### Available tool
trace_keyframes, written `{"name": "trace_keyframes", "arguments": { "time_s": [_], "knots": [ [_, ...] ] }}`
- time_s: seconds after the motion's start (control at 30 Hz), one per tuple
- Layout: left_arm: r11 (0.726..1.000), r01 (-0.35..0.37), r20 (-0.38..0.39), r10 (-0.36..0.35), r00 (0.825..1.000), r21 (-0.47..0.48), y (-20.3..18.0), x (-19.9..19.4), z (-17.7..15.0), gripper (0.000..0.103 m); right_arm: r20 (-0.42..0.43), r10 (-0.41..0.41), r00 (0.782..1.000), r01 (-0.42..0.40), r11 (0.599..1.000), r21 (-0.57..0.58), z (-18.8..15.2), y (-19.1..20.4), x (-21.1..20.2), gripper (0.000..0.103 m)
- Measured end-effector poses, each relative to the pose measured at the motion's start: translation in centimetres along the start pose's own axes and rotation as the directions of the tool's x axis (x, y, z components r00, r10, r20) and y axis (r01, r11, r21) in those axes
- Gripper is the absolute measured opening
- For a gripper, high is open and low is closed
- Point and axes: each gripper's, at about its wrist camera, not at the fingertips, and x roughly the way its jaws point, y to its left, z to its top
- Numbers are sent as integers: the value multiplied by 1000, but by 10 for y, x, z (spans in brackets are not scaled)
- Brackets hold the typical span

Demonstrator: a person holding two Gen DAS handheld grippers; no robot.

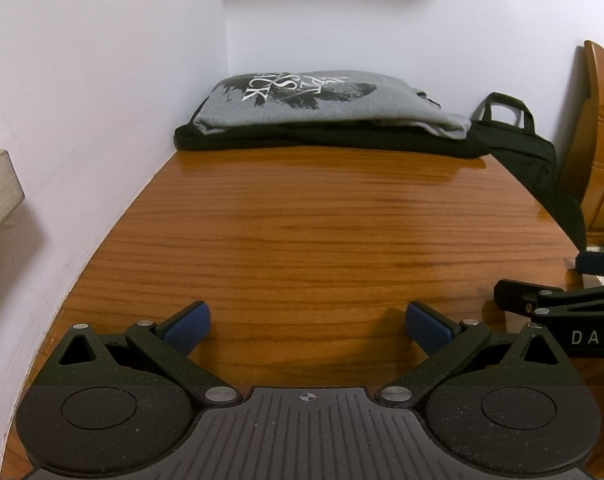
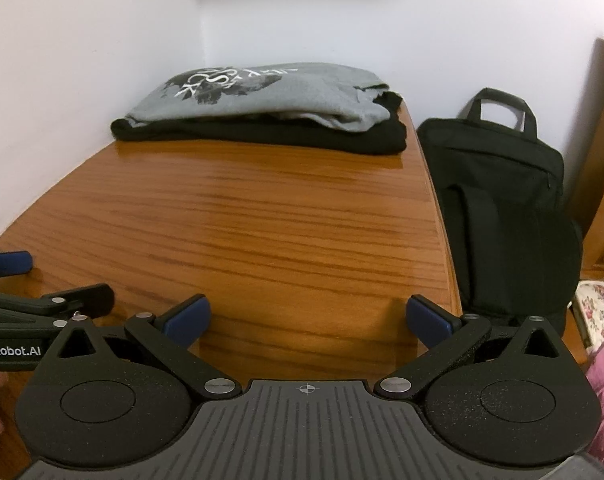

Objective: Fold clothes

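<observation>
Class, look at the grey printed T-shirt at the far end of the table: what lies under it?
A folded black garment lies under the grey T-shirt, on the wooden table. Only its edges show; its middle is covered.

White walls (image 1: pixel 102 60) met in a corner, glossy wooden table (image 1: pixel 302 220) ran up to it, black bag (image 2: pixel 502 200) stood beside, wooden cabinet (image 1: pixel 602 140) at right.

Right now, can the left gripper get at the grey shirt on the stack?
Probably yes. The left gripper is open, and only bare table lies between it and the grey shirt, which sits on top of the black garment.
</observation>
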Motion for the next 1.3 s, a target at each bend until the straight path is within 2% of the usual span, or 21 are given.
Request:
{"name": "trace_keyframes", "arguments": {
  "time_s": [1.3],
  "knots": [
    [1000, -8, -1, 8, 1000, -4, -1, -2, 1, 103, 1, 3, 1000, -3, 1000, 1, 0, 0, 0, 103]
  ]
}}
